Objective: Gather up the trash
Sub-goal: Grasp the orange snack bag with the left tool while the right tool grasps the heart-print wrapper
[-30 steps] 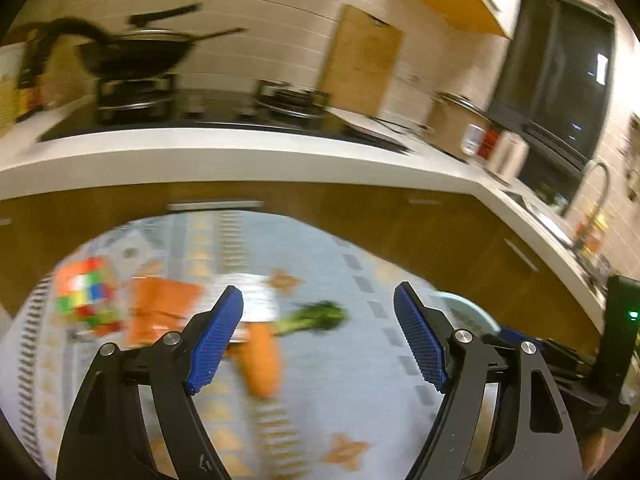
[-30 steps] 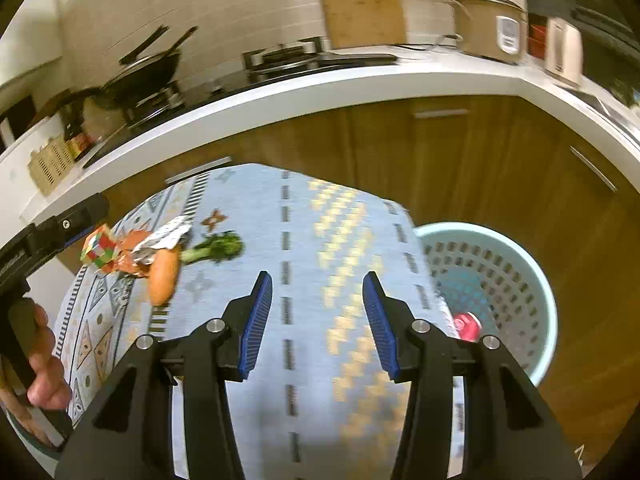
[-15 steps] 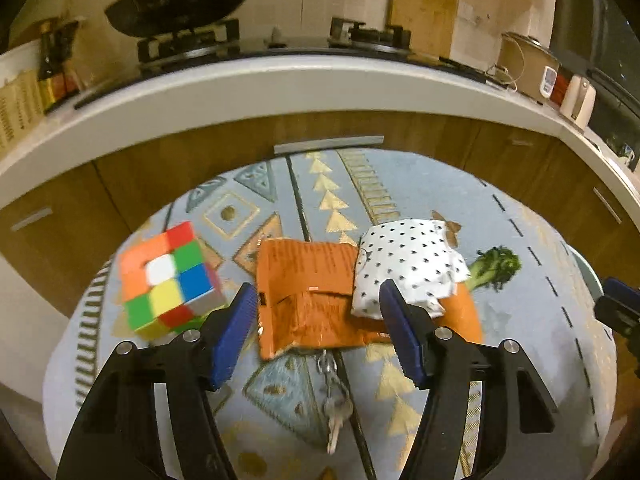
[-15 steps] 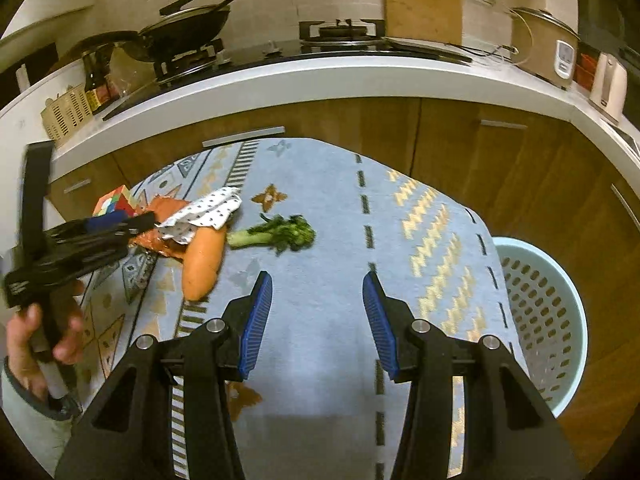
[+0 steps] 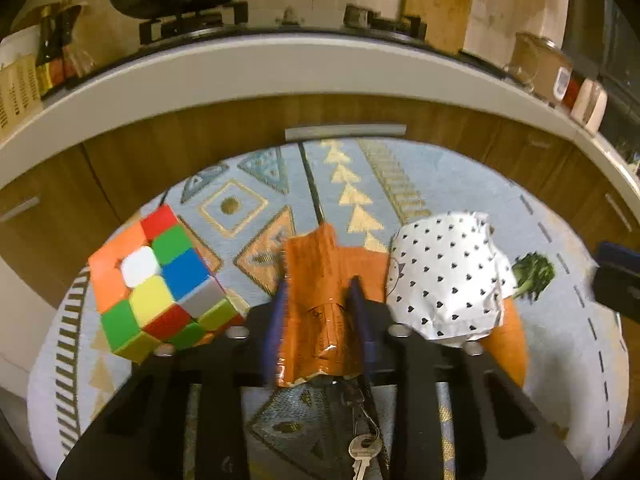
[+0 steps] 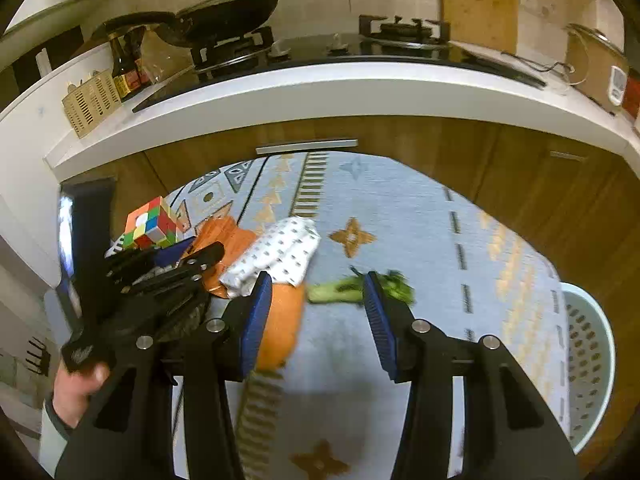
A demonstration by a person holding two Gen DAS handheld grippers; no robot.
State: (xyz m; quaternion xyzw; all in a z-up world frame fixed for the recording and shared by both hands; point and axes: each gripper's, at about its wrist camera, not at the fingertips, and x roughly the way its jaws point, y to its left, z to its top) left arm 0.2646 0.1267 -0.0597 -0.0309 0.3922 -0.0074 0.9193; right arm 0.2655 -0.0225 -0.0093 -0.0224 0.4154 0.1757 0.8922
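An orange foil wrapper (image 5: 322,304) lies on the patterned rug, and my left gripper (image 5: 320,292) is shut on it, crumpling it between the blue pads. A white crumpled paper with black hearts (image 5: 446,276) lies just right of it, over a carrot (image 5: 508,340). A broccoli stalk (image 5: 534,272) lies further right. In the right wrist view my right gripper (image 6: 316,300) is open above the rug, with the carrot (image 6: 280,324) behind its left finger and the broccoli (image 6: 360,290) by its right finger. The pale mesh trash basket (image 6: 588,372) stands at the right.
A Rubik's cube (image 5: 154,286) sits left of the wrapper. A key on a ring (image 5: 362,454) lies under my left gripper. Wooden cabinets (image 6: 400,140) and a white counter with a stove and pan (image 6: 228,24) close off the far side of the rug.
My left gripper came down onto the orange wrapper and closed on it. My right gripper moved left toward the carrot and broccoli, away from the basket.
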